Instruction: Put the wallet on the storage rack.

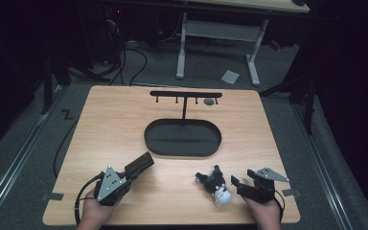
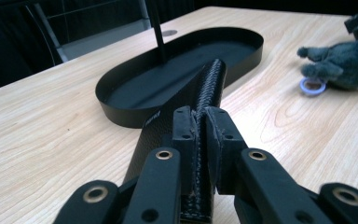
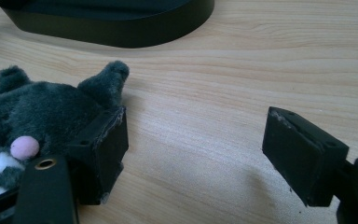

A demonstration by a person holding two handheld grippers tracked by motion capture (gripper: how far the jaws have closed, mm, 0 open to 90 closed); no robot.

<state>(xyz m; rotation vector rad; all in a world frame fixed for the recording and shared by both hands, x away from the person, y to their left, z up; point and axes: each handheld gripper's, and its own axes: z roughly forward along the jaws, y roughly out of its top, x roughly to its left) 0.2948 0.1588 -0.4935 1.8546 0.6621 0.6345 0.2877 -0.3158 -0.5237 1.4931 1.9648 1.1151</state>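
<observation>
Left gripper (image 1: 133,175): my jaws clamp the black case (image 2: 204,93) near the tray (image 1: 151,139). Right gripper (image 1: 238,185): wide open, empty, beside plush toy (image 1: 215,184). Risk: case tilts and slips from my narrow grip.

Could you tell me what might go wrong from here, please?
1. The left gripper pinches the black case at one end only, so its long free end could swing or slip when lifted.
2. The case tip lies close to the tray wall and may knock it.
3. The right gripper is open, with one jaw against the plush toy, not around it; closing now would likely miss or push it.
</observation>
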